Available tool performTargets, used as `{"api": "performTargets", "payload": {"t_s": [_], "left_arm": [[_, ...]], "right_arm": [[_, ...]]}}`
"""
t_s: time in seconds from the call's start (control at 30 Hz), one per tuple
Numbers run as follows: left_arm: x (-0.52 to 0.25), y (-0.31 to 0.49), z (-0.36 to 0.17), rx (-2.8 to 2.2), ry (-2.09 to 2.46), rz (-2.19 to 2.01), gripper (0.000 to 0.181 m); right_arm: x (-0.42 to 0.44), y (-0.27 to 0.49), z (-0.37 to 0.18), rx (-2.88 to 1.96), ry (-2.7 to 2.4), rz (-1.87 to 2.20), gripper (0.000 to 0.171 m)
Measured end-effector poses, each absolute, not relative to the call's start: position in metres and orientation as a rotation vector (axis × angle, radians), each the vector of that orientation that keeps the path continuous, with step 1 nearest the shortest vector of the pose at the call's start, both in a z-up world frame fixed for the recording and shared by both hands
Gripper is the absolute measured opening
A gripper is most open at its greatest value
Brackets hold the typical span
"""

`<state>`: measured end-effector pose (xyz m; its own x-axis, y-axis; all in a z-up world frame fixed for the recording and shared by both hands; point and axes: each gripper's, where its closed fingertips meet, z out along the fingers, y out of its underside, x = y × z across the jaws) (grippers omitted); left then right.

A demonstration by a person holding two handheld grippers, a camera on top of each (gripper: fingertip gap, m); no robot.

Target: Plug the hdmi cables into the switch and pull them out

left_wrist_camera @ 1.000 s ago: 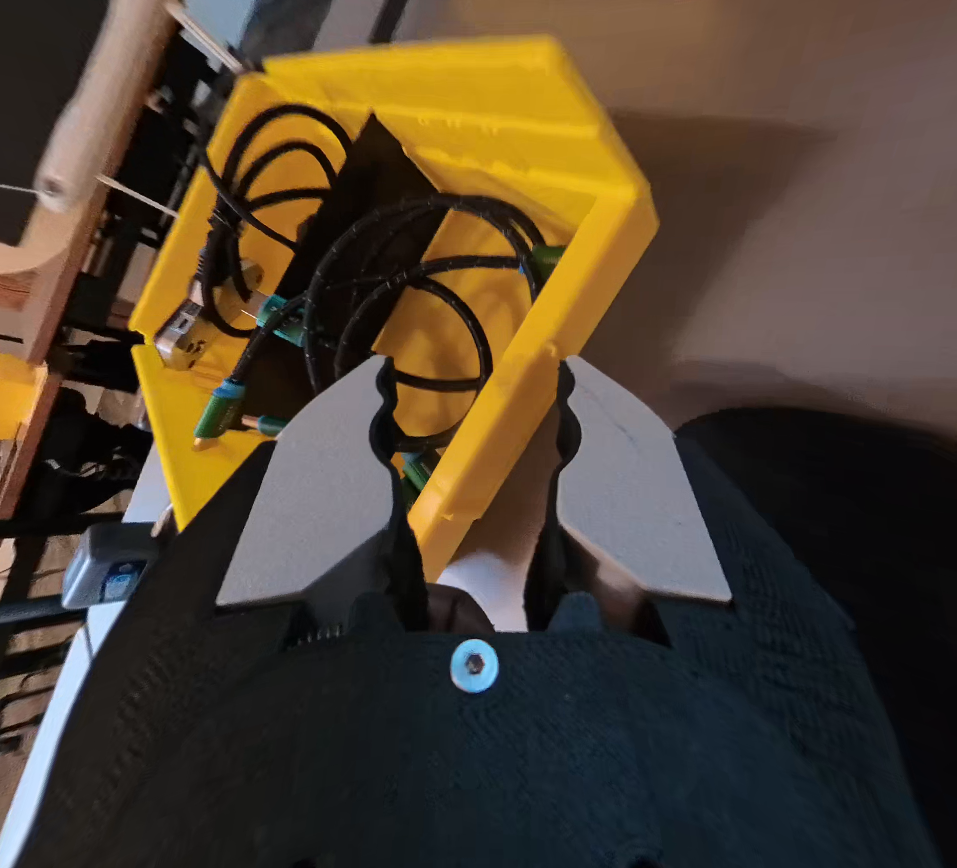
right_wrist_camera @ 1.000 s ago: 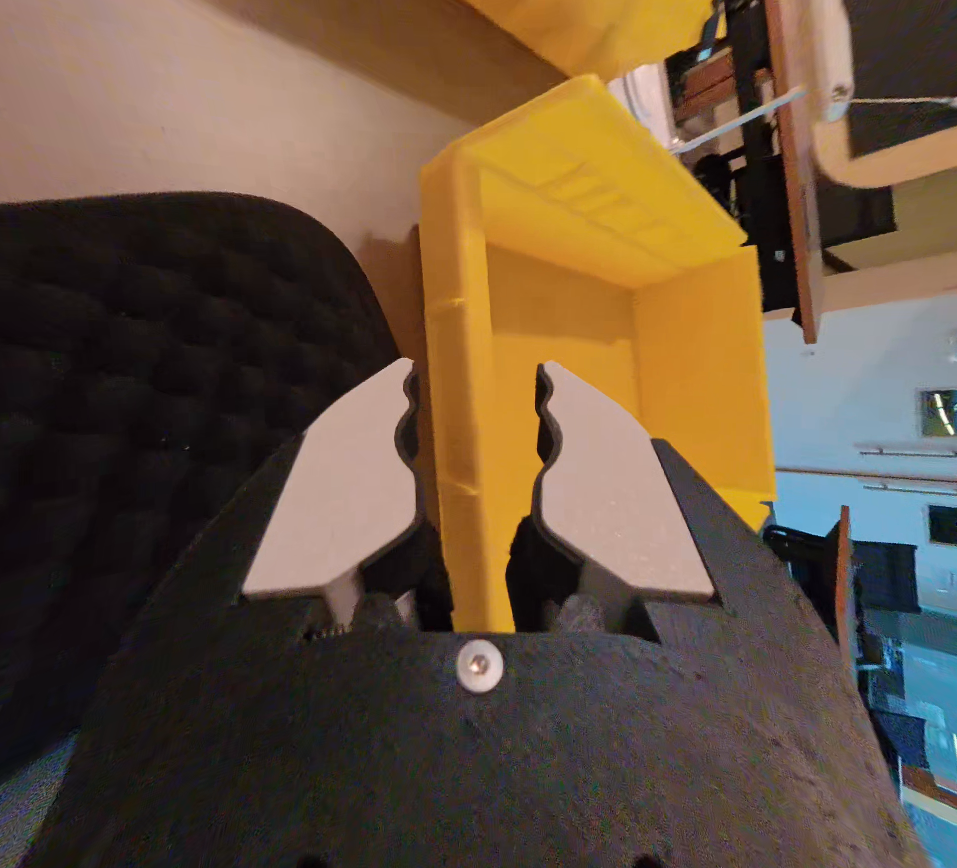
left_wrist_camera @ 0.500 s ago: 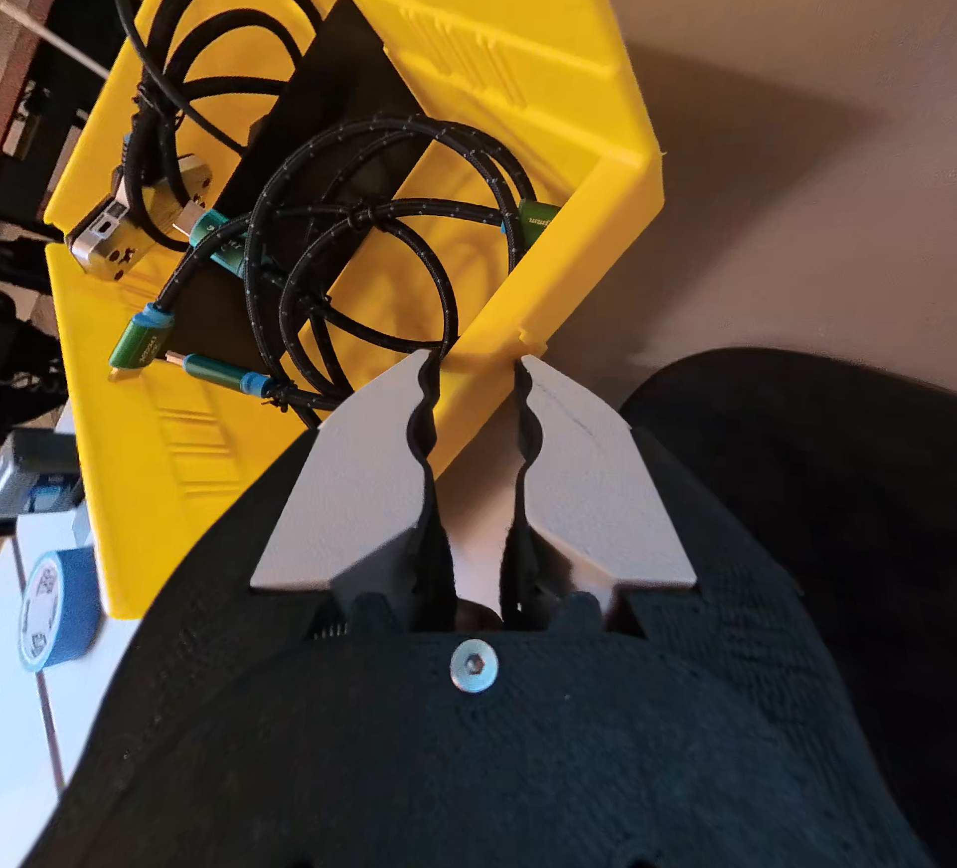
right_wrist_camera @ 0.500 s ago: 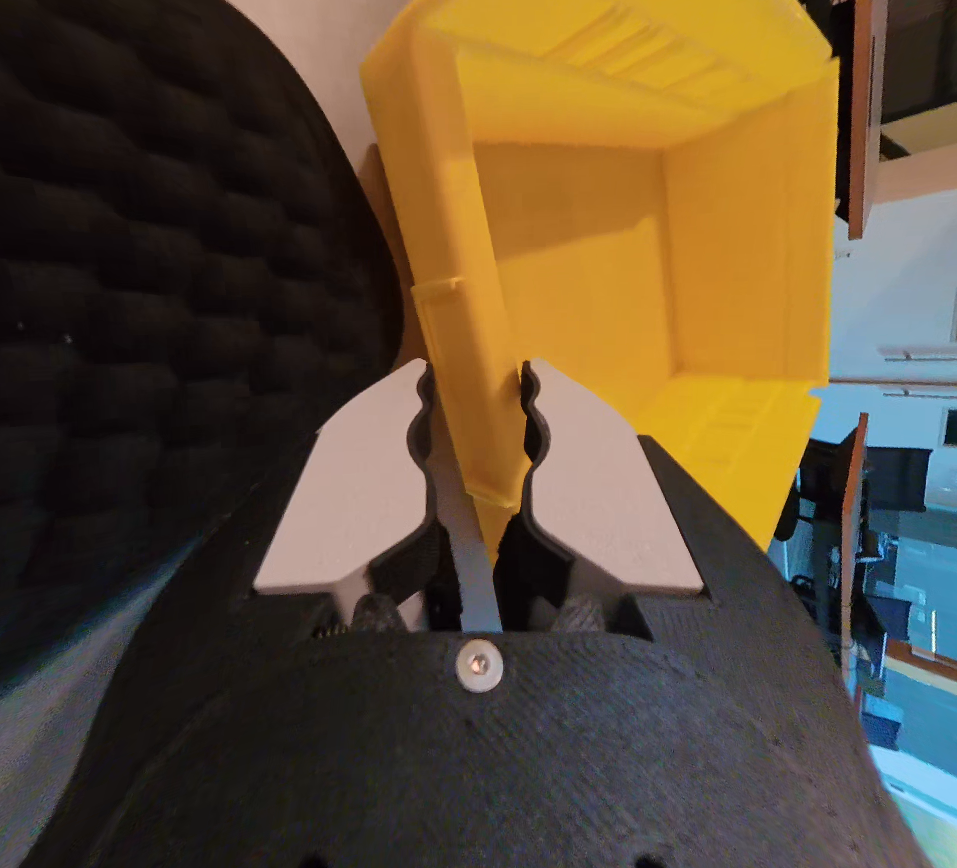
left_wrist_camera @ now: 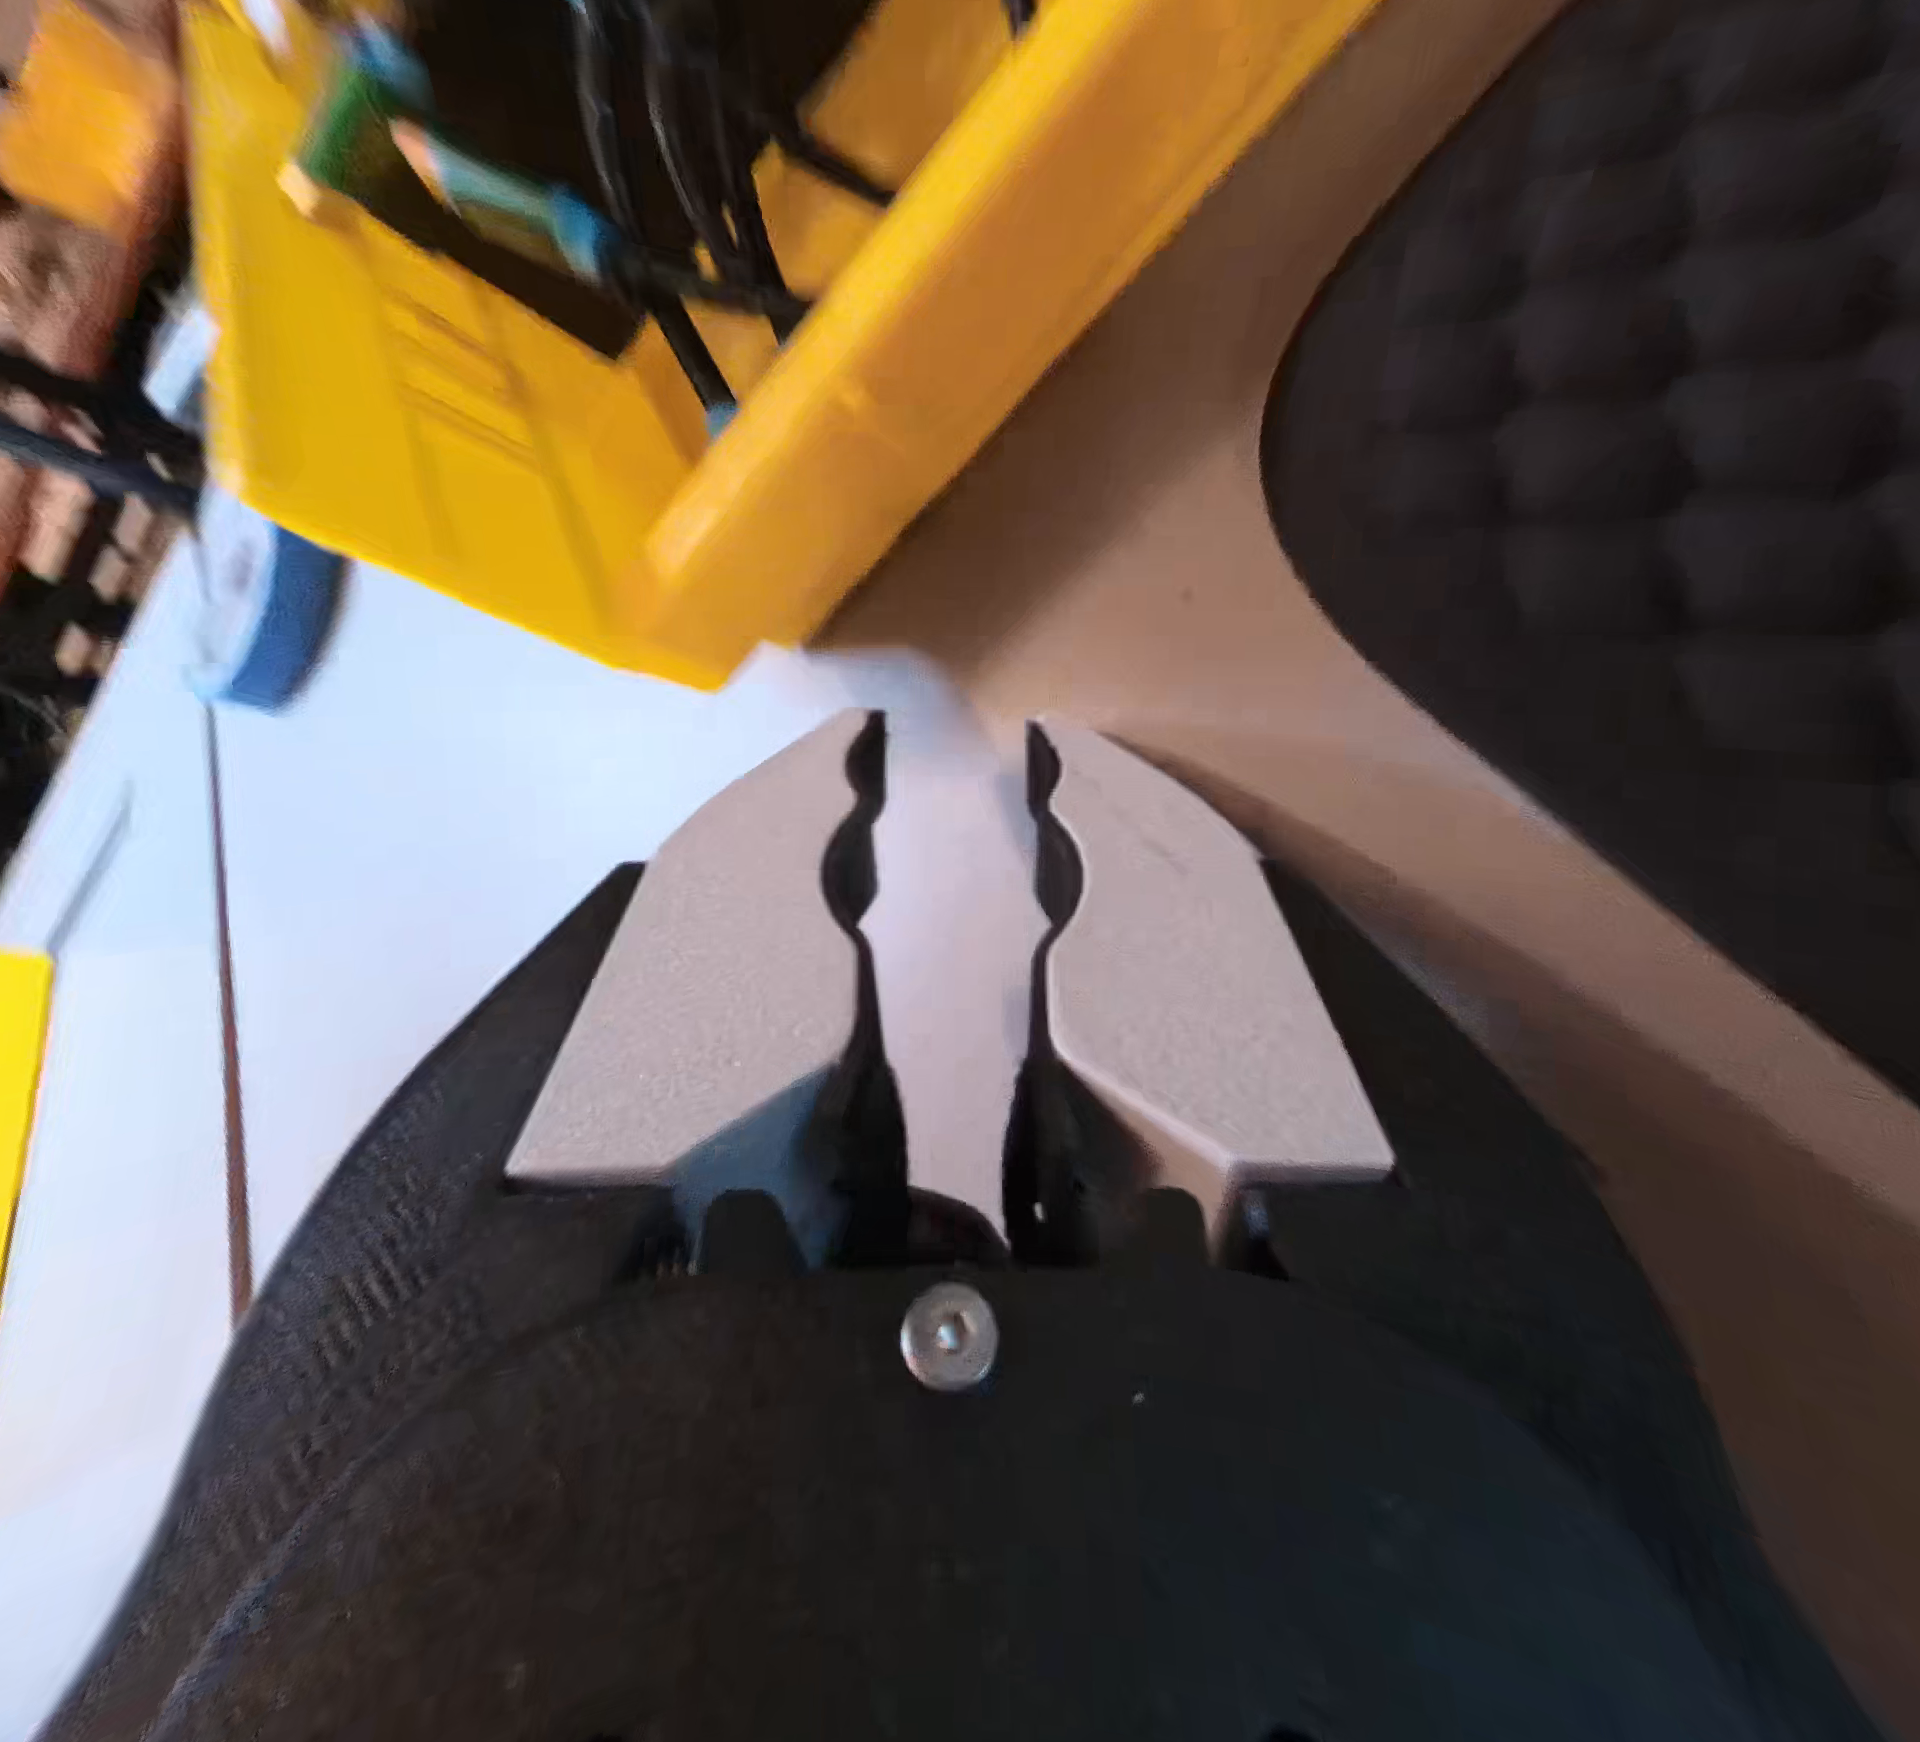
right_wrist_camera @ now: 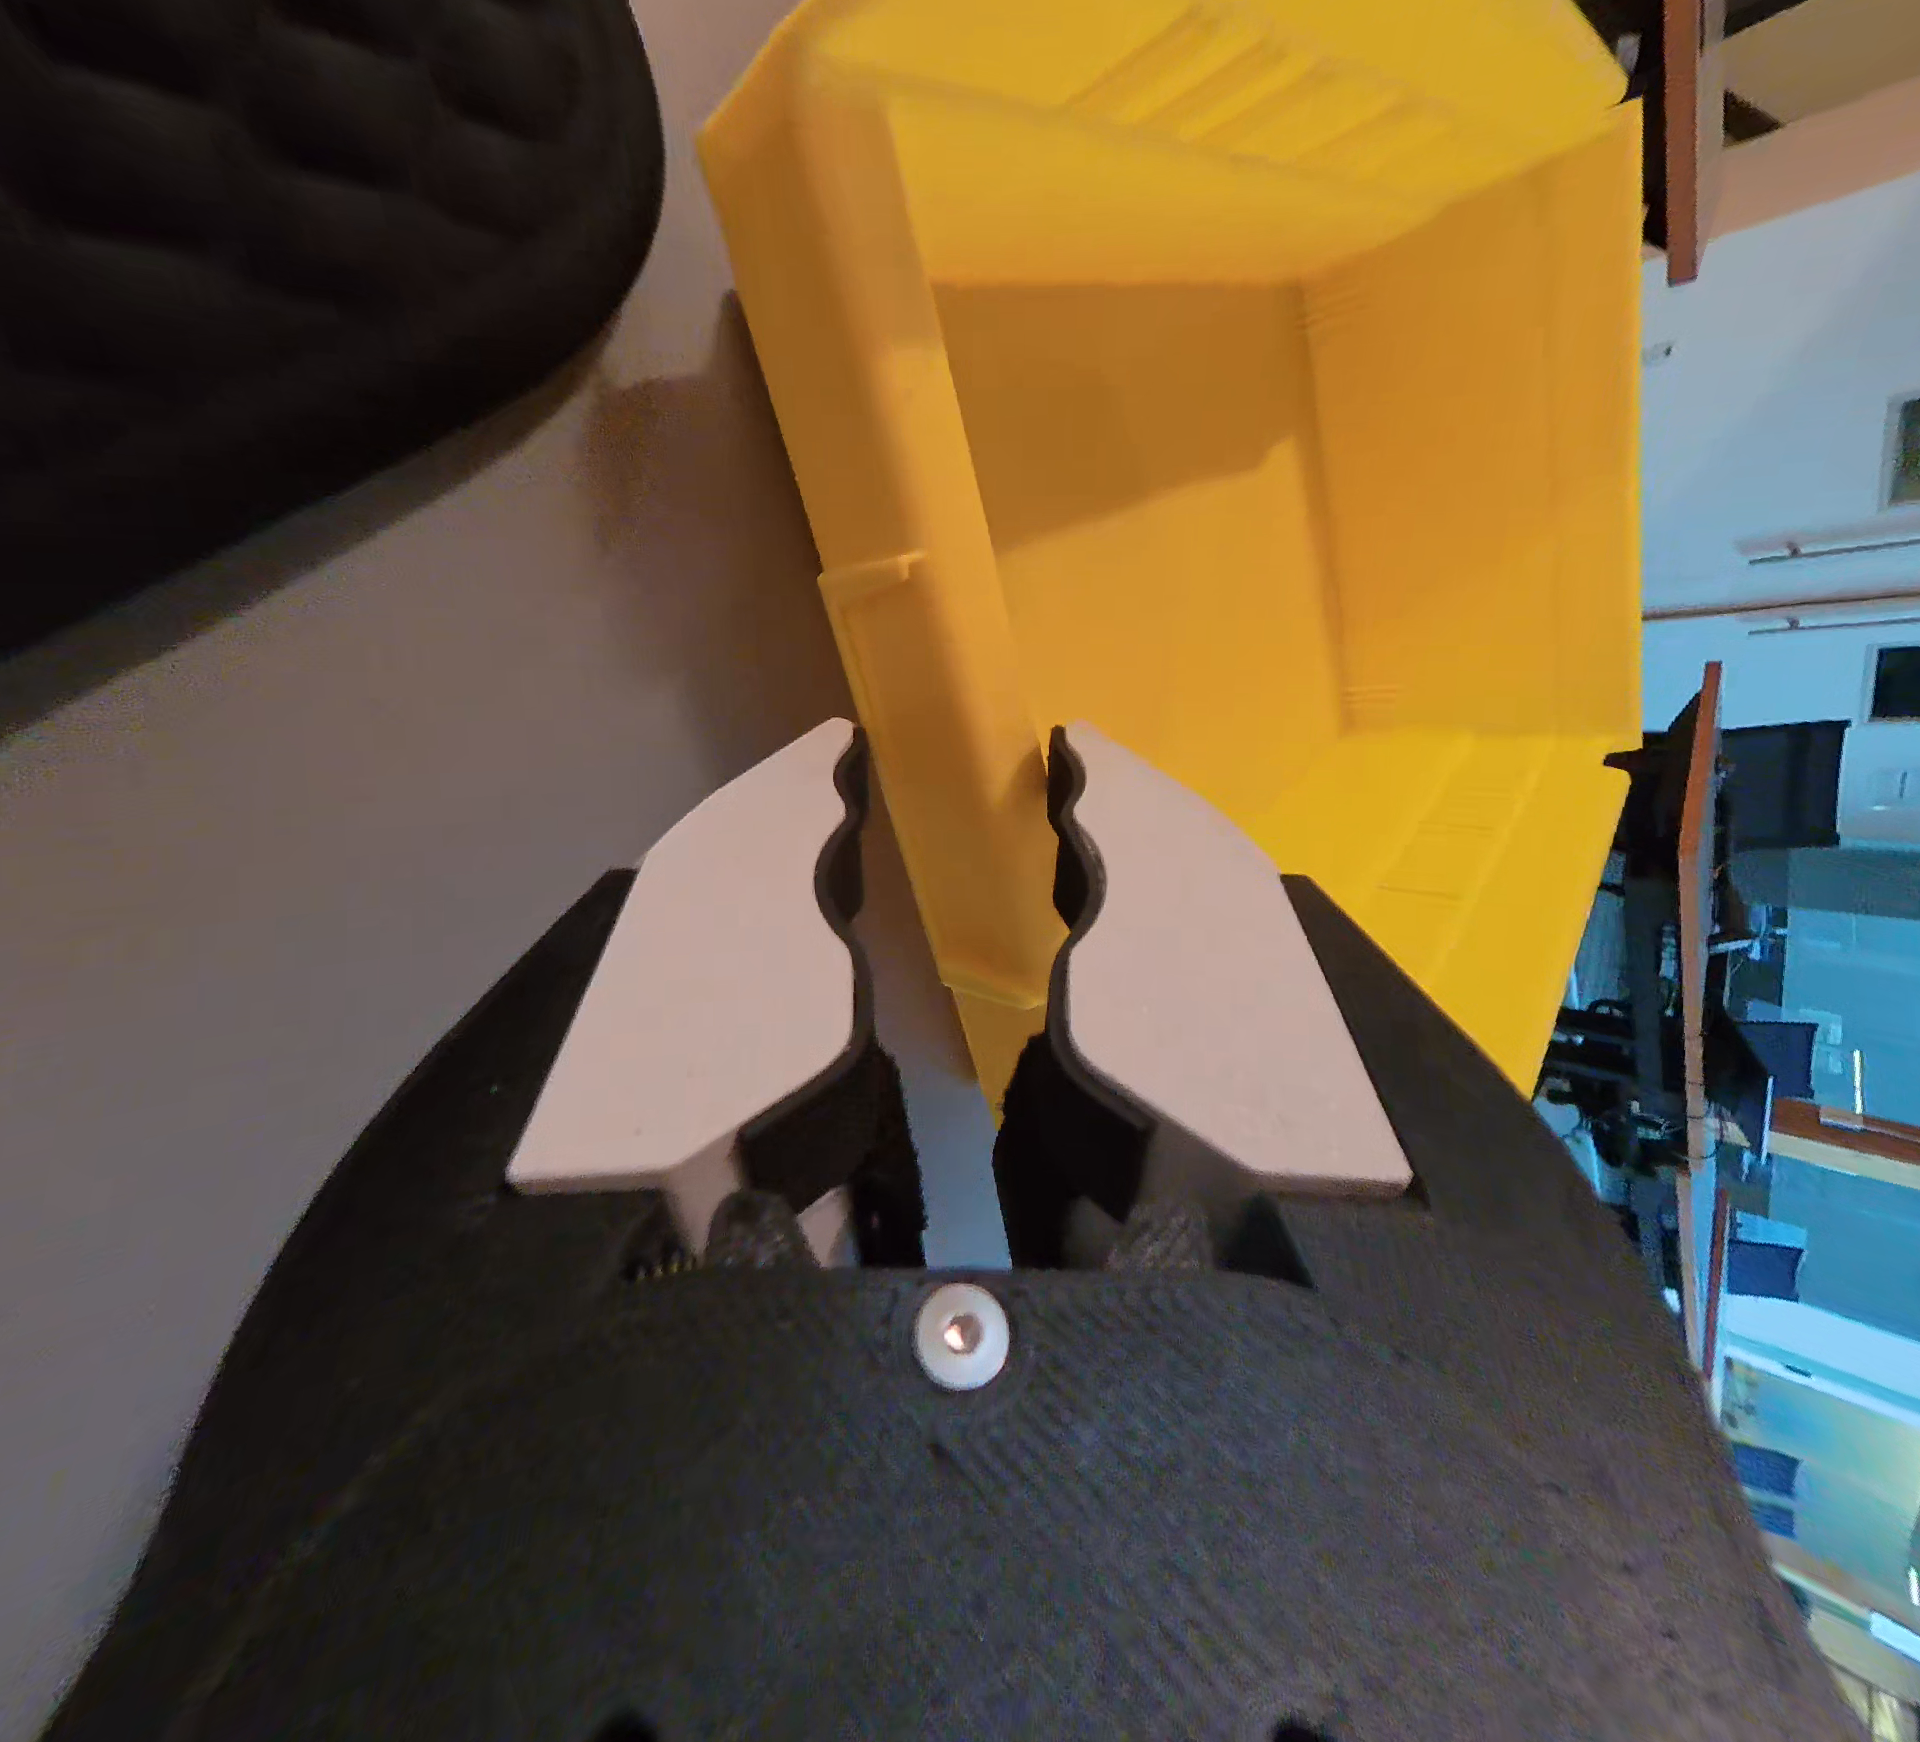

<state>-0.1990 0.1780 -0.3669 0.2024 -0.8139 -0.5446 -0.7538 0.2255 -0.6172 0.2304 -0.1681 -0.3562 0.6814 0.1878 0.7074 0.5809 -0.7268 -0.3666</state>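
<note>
- Cables point(left_wrist_camera: 665, 82) lay in a blurry black heap inside a yellow bin point(left_wrist_camera: 997, 258), with green and blue plugs point(left_wrist_camera: 488, 186) poking out.
- That bin sat up and to the left of the left tongs point(left_wrist_camera: 954, 736), just past the tips and not touching them.
- The left tongs had a narrow gap between the two fingers and held nothing; only the white table point(left_wrist_camera: 436, 861) showed through the gap.
- The switch could not be picked out in the blur.
- A blue roll of tape point(left_wrist_camera: 275, 612) sat on the table beside the bin.
- The right tongs point(right_wrist_camera: 951, 742) were squeezed on the side wall of a second yellow bin point(right_wrist_camera: 1455, 466), which had nothing in it.
- That bin looked tipped, but it was hard to tell if it was off the table.
- A bumpy black mat point(right_wrist_camera: 260, 186) lay near both bins.
- It looked like the getting-ready step: no cable was picked up and nothing was plugged in yet.
- Next, the right tongs would likely need to let go of the bin.
- Then one pair of tongs would have to reach into the heap and pinch one plug by its hard end, not by the floppy cord.
</note>
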Motion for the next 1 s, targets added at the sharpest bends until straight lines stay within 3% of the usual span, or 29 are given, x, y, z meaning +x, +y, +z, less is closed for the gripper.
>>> {"api": "performTargets", "payload": {"t_s": [0.03, 0.17, 0.43, 1.0], "left_arm": [[-0.190, 0.174, -0.352, -1.425, 1.514, -0.131, 0.031], [-0.157, 0.167, -0.321, -1.217, 1.567, -0.192, 0.048], [-0.139, 0.203, -0.355, -1.221, 1.847, 0.099, 0.038], [-0.286, 0.207, -0.353, -1.425, 1.625, 0.248, 0.039]], "right_arm": [[0.232, -0.172, -0.356, -2.322, -0.584, -0.888, 0.033], [0.234, -0.181, -0.354, -2.342, -0.582, -0.897, 0.033], [0.237, -0.186, -0.354, -2.325, -0.529, -0.887, 0.034], [0.243, -0.238, -0.354, -2.275, -0.588, -0.876, 0.034]]}}
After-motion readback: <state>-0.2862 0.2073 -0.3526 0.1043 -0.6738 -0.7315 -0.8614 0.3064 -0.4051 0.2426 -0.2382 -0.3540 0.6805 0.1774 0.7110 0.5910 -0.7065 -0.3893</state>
